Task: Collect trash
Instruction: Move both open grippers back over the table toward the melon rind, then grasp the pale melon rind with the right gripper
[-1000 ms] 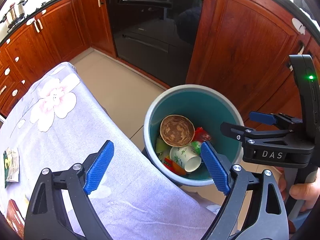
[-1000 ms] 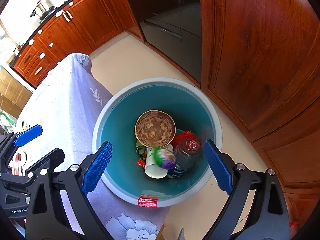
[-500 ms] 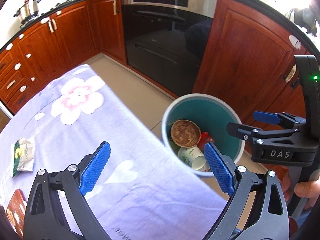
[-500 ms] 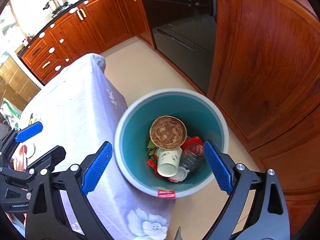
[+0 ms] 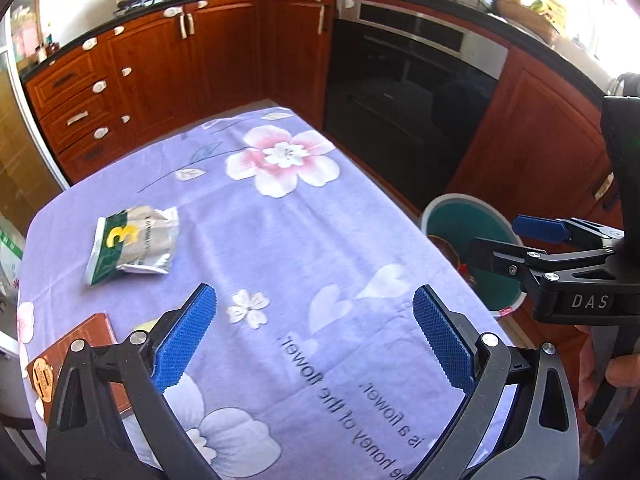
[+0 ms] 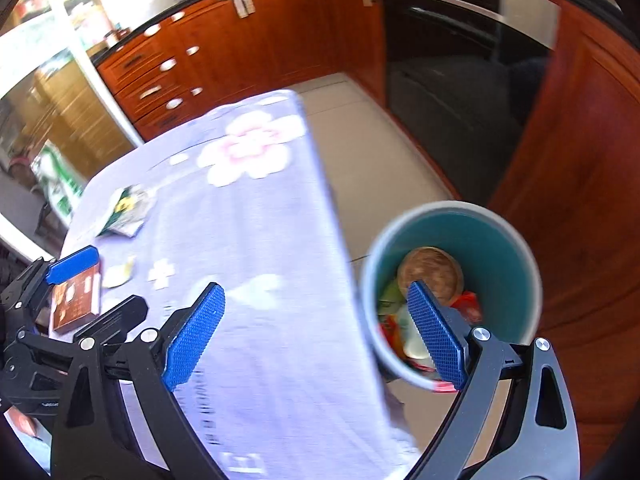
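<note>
A crumpled silver-green wrapper (image 5: 134, 242) lies flat on the tablecloth, well apart from the teal bin (image 5: 468, 216).

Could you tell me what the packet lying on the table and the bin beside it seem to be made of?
The packet looks like thin metallised foil or plastic film: silvery, creased and glinting, with green and yellow print. The bin looks like moulded plastic, with a smooth matte teal inside and a pale rounded rim, though the right wrist view is blurred.
</note>
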Demonstrator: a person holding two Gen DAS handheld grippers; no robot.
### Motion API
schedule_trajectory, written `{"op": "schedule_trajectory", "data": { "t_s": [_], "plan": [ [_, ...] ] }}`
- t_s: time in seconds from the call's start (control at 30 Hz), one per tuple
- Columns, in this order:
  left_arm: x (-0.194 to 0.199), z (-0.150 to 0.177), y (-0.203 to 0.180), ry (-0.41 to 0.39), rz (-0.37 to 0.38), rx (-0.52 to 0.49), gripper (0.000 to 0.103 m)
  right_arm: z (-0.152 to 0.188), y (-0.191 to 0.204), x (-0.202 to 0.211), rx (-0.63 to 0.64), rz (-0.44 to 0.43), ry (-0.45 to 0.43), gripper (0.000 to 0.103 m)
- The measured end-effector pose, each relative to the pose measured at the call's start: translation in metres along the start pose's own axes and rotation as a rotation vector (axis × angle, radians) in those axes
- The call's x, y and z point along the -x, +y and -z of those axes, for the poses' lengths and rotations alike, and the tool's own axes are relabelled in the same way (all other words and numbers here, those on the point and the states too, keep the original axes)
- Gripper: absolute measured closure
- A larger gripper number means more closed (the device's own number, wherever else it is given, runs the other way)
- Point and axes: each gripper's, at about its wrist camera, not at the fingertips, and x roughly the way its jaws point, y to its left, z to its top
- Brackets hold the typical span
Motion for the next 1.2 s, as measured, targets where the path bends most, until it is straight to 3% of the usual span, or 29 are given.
{"op": "schedule_trajectory", "data": {
  "t_s": [0.27, 0.6, 0.73, 0.83, 1.2],
  "plan": [
    [0.025, 0.031, 0.082, -0.024, -0.059, 0.109, 0.004, -0.008, 0.086, -0.015, 0.12, -0.068, 0.041, 0.014],
    [0.037, 0.064, 0.173, -0.007, -0.129, 0.227, 0.004, -0.003, 0.168, -0.074, 0.182, -0.169, 0.149, 0.015],
    [0.036, 0.071, 0.191, -0.004, -0.14, 0.235, 0.004, 0.002, 0.188, -0.092, 0.215, -0.178, 0.171, 0.025],
    [0.031, 0.073, 0.199, 0.003, -0.141, 0.237, 0.004, 0.003, 0.195, -0.104, 0.229, -0.171, 0.186, 0.045],
    [0.009, 0.072, 0.211, 0.023, -0.106, 0.258, 0.004, -0.002, 0.203, -0.13, 0.213, -0.166, 0.182, 0.046]
  ]
}}
